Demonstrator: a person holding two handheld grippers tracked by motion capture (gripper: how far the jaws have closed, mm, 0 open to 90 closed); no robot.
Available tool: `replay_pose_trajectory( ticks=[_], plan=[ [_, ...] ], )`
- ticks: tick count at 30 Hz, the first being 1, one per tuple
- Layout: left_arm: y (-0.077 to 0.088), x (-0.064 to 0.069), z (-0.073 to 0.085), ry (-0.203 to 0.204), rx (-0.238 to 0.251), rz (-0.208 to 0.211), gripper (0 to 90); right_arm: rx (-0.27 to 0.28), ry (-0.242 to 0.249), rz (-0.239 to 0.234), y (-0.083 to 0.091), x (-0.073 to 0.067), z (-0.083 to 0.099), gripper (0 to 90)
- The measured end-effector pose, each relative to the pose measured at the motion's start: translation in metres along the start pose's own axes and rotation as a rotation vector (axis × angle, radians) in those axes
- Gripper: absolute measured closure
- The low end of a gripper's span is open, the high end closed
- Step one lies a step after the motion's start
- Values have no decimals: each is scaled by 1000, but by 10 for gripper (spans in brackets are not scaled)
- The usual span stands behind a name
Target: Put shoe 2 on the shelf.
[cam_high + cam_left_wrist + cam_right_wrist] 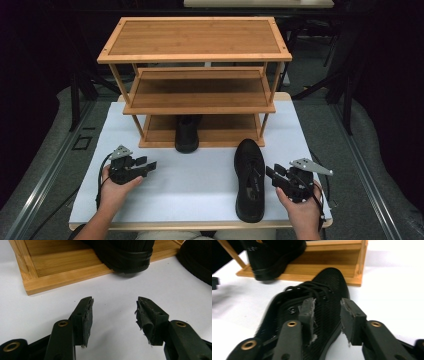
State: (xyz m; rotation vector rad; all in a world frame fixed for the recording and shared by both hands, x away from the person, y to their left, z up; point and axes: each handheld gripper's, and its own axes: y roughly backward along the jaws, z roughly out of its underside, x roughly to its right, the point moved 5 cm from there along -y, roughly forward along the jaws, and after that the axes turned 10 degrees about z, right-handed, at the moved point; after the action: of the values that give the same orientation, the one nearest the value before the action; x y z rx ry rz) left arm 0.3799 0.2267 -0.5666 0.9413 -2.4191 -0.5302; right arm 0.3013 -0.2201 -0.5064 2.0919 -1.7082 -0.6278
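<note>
We find no legible text, label, brand mark, number or sign on any surface in these views. The wooden rack (195, 37) carries bare grain with no marking. The black shoe on the table (249, 179) and the black shoe on the bottom shelf (187, 132) show no readable logo or size mark. The white table cover (200, 175) is plain. The grey plates on the left gripper (150, 165) and right gripper (270, 172) bear no lettering that we can make out.

The shoe (322, 295) is matt black mesh cloth, the rack (195, 45) smooth wood, the table (200, 175) plain matt white.
</note>
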Motion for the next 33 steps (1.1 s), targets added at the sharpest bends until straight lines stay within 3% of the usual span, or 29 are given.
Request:
replay_pose_trajectory(
  ticks=[3, 9, 11, 14, 15, 19, 20, 22, 25, 28, 29, 32, 33],
  plan=[
    [1, 0, 0, 0, -2, -3, 467, 13, 8, -39, 8, -10, 2, 596],
    [0, -1, 1, 2, -5, -3, 467, 10, 10, -60, -2, -25, -3, 559],
    [0, -2, 1, 5, -6, 2, 466, 17, -1, -120, -9, -34, -7, 549],
    [0, -3, 1, 8, -9, -2, 465, -11, 17, -136, -16, -46, -10, 545],
    [0, -3, 1, 8, -8, -1, 465, -23, 25, -112, -18, -47, -11, 550],
    [1, -3, 1, 11, 0, 1, 464, -98, 52, -115, -27, -53, -5, 719],
    [1, -3, 1, 10, 0, 0, 464, -100, 51, -112, -27, -54, -4, 799],
    [1, -3, 2, 12, -5, 0, 464, -88, 53, -114, -26, -52, -3, 855],
    [1, -3, 1, 11, -4, 3, 464, -95, 33, -150, -27, -50, -3, 870],
    [0, -3, 1, 11, -2, 3, 464, -99, 48, -170, -27, -52, -8, 873],
    [0, -3, 1, 14, -8, 3, 464, -88, 61, -142, -28, -53, -10, 873],
    [0, -3, 1, 13, -6, 1, 464, -79, 96, -117, -30, -57, -18, 874],
    [0, -3, 1, 13, -5, 3, 464, -74, 101, -136, -31, -58, -21, 874]
  ],
)
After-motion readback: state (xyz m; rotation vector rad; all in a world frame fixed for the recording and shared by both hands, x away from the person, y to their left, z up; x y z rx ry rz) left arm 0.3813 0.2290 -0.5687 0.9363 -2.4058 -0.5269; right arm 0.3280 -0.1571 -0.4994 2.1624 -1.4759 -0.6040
